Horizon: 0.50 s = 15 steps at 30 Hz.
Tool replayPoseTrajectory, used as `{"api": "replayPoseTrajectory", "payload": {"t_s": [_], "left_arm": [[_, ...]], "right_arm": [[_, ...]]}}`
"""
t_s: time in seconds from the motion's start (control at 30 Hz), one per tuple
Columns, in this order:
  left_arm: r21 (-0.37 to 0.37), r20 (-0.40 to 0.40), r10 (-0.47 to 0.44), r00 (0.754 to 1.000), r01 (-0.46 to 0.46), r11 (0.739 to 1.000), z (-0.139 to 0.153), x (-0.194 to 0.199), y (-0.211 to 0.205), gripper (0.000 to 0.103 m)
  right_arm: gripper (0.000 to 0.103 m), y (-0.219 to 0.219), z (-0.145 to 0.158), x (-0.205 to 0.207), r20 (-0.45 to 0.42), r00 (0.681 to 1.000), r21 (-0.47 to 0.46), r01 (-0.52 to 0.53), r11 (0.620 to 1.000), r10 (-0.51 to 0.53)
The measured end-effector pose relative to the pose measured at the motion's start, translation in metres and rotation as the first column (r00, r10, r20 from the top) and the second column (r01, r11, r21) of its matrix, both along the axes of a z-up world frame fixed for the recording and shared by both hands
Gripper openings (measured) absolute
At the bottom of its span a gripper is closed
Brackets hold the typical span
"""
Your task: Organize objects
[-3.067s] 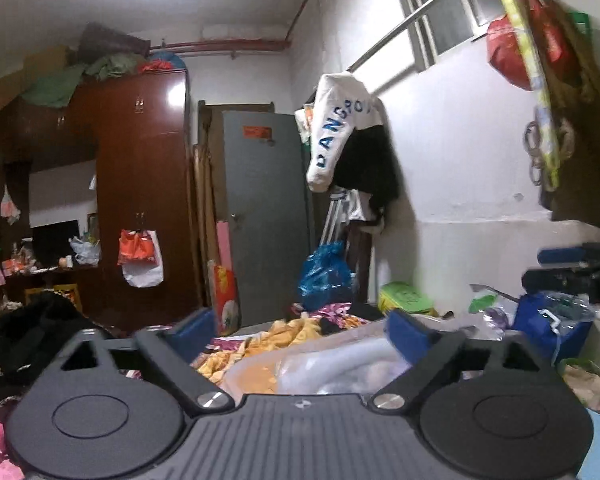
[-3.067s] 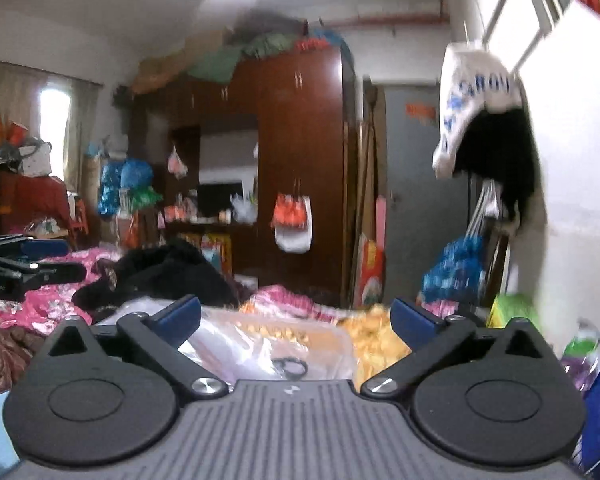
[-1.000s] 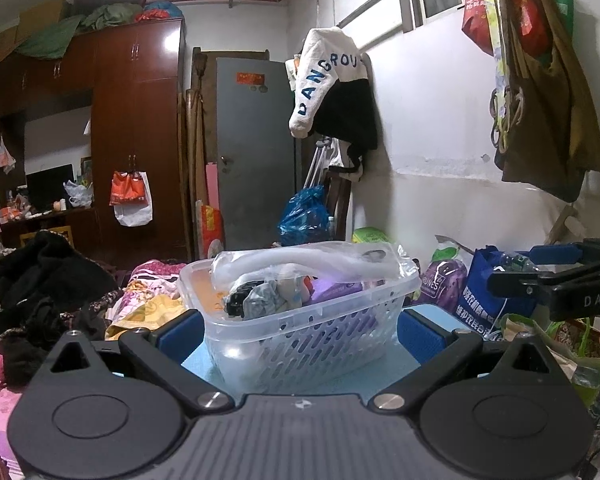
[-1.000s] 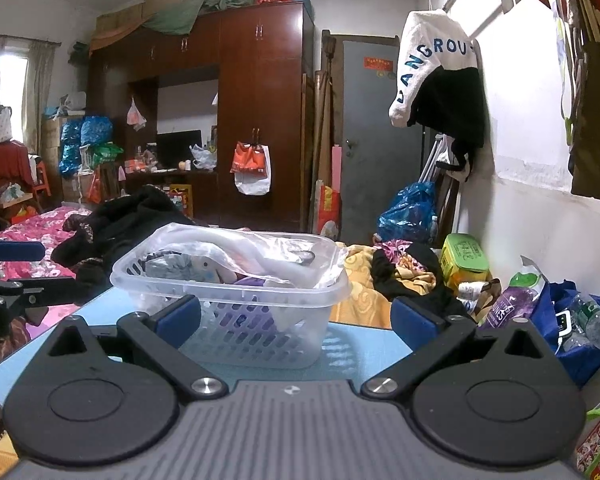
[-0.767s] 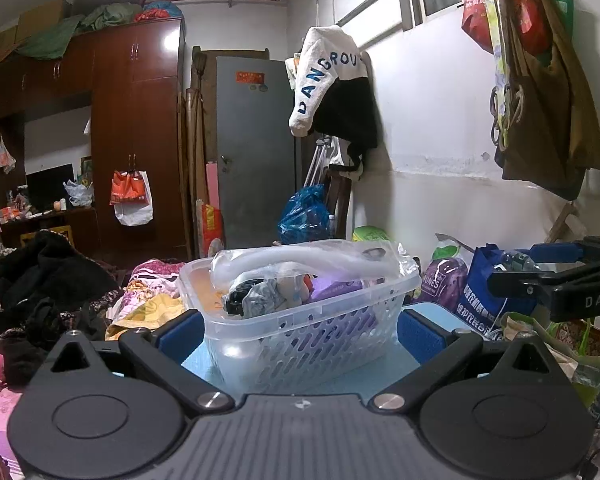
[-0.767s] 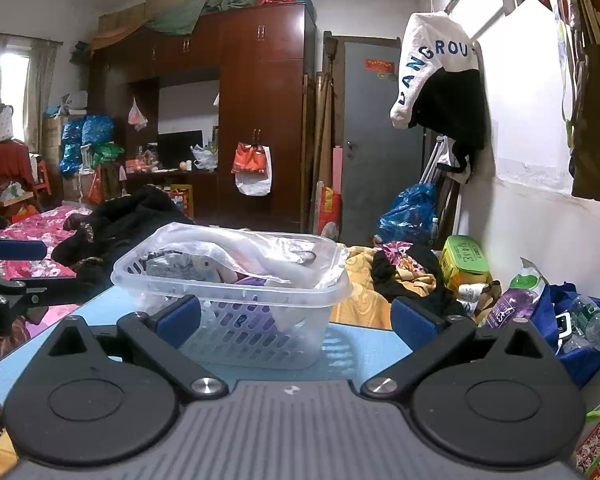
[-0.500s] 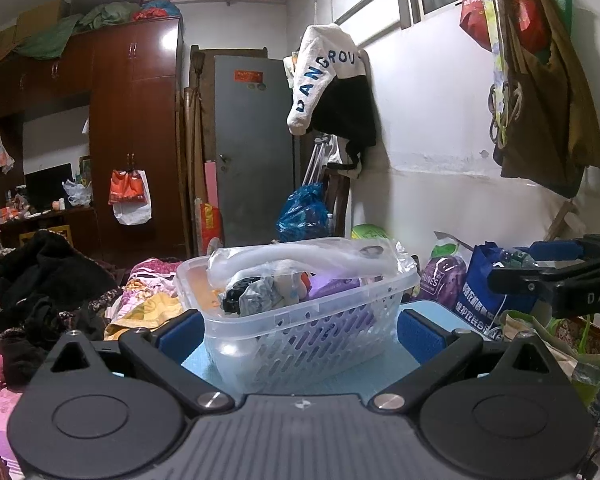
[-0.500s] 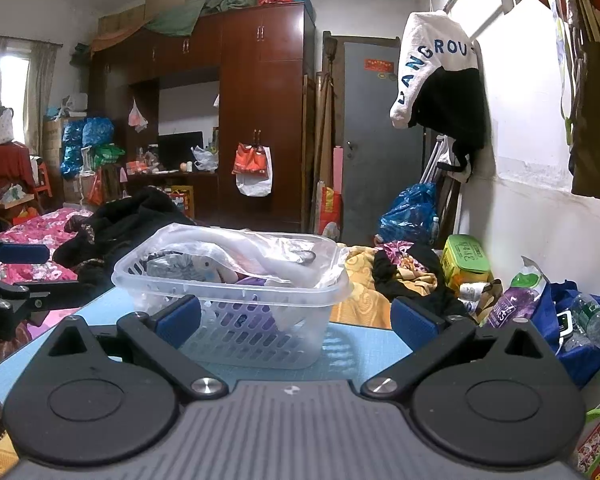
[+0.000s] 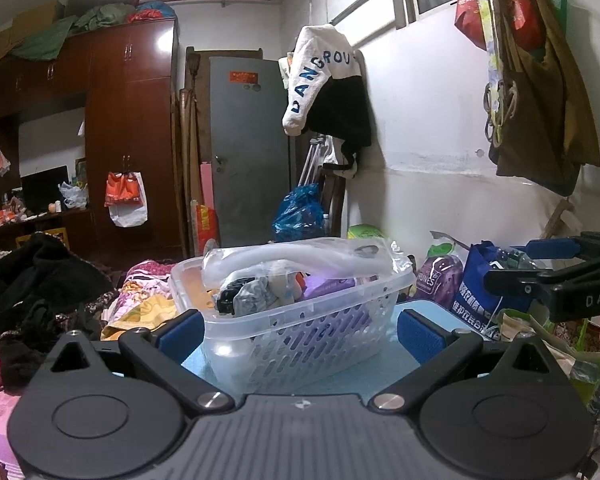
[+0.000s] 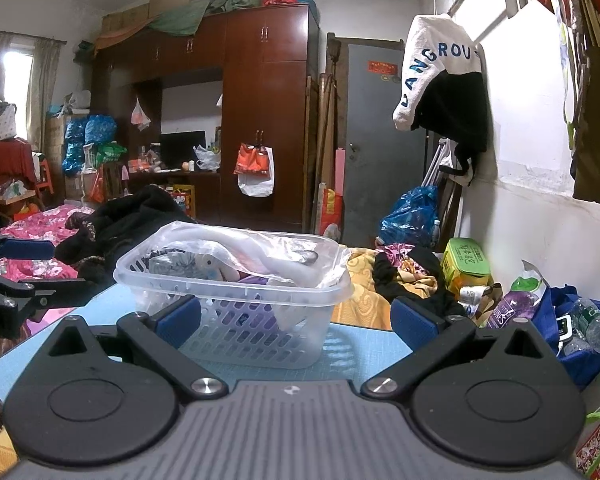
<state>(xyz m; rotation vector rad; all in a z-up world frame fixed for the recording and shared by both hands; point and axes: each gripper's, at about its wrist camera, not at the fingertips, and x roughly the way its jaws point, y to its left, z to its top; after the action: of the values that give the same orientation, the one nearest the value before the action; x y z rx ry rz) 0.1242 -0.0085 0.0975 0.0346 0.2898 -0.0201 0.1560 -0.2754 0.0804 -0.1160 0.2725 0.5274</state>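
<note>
A clear plastic basket (image 9: pixel 300 332) stands on a light blue tabletop (image 9: pixel 416 316). It holds a white item in a clear bag (image 9: pixel 300 258), a grey cloth and purple things. It also shows in the right wrist view (image 10: pixel 236 320). My left gripper (image 9: pixel 300 330) is open and empty, just short of the basket's near wall. My right gripper (image 10: pixel 296 318) is open and empty, close before the basket. The right gripper shows at the right edge of the left wrist view (image 9: pixel 556 276); the left gripper shows at the left edge of the right wrist view (image 10: pixel 16 276).
Clothes and bedding (image 10: pixel 112 220) lie behind the table. Bags and bottles (image 10: pixel 572 320) crowd the floor by the right wall. A blue shopping bag (image 9: pixel 488 292) stands right of the table. A jacket (image 9: pixel 324 92) hangs on the wall.
Since 3.1 s ago both grippers have pulled back and dropped, bringing the whole basket on the table into view. Over the last second both hold nearly still.
</note>
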Motion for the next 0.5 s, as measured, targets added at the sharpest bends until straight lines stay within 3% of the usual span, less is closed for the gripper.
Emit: {"api": "replayPoseTrajectory", "payload": {"t_s": [0.5], "left_arm": [[-0.005, -0.004, 0.004, 1.0, -0.004, 1.0, 0.0006, 0.0021, -0.0016, 0.103]], "right_arm": [[0.103, -0.0002, -0.0003, 0.0002, 0.0, 1.0, -0.004, -0.003, 1.0, 0.003]]}}
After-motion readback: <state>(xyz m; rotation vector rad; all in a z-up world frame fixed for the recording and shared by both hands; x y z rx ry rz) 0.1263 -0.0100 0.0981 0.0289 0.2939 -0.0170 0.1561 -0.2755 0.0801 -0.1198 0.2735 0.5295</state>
